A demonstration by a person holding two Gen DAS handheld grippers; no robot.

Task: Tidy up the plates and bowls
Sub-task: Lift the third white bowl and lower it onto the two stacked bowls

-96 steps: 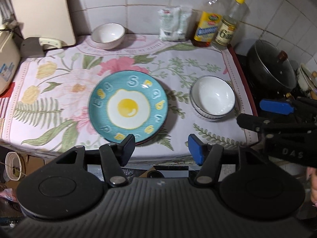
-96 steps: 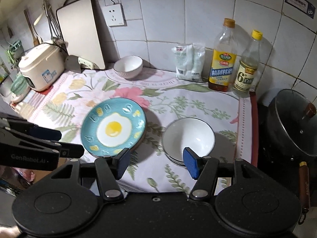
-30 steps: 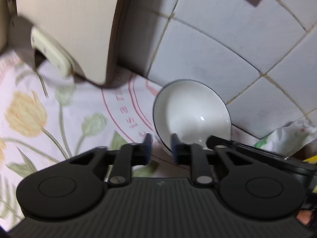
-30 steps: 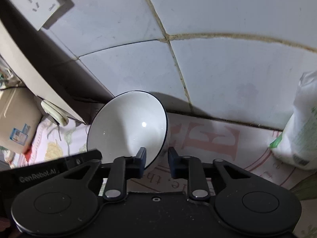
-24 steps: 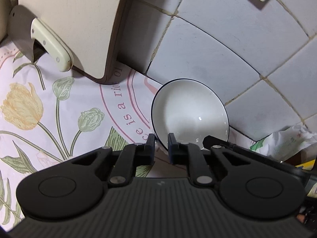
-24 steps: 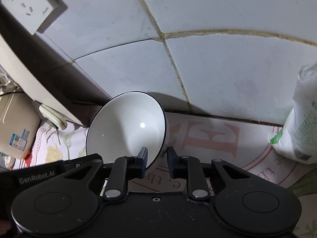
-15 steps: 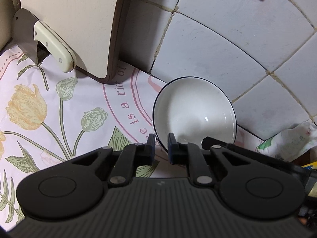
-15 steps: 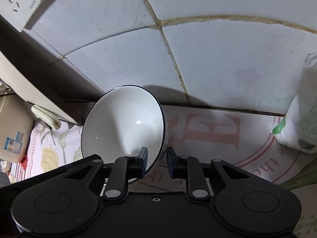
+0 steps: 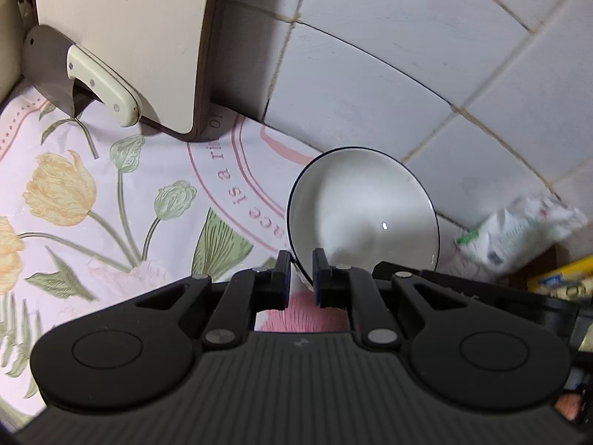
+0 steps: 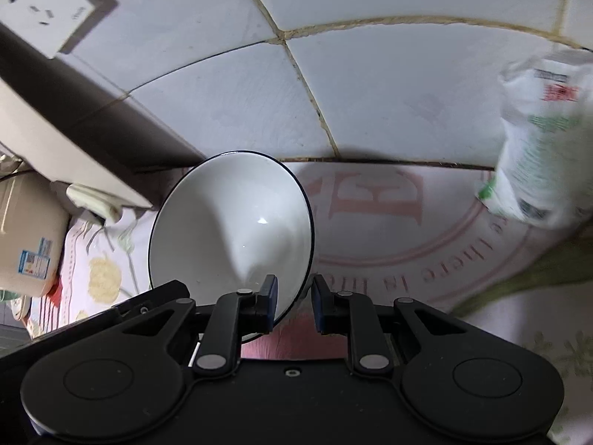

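A white bowl (image 9: 363, 215) with a thin dark rim hangs tilted over the floral tablecloth (image 9: 111, 204), close to the tiled wall. In the left wrist view my left gripper (image 9: 298, 270) is shut on the bowl's near left rim, and the rim passes between its pads. In the right wrist view the same bowl (image 10: 229, 222) fills the lower left, and my right gripper (image 10: 294, 293) is shut on its right rim. Each view shows the other gripper's black body beside the bowl. The bowl's underside is hidden.
A cream cutting board (image 9: 122, 37) leans on the wall at the left, with a cream-handled knife (image 9: 100, 74) in front of it. A white packet (image 10: 545, 129) stands to the right. A rice cooker (image 10: 26, 230) sits far left, below a wall socket (image 10: 48, 3).
Both grippers closed further on the bowl's rim and drew up and back from the wall with it. More tablecloth and the packet now show.
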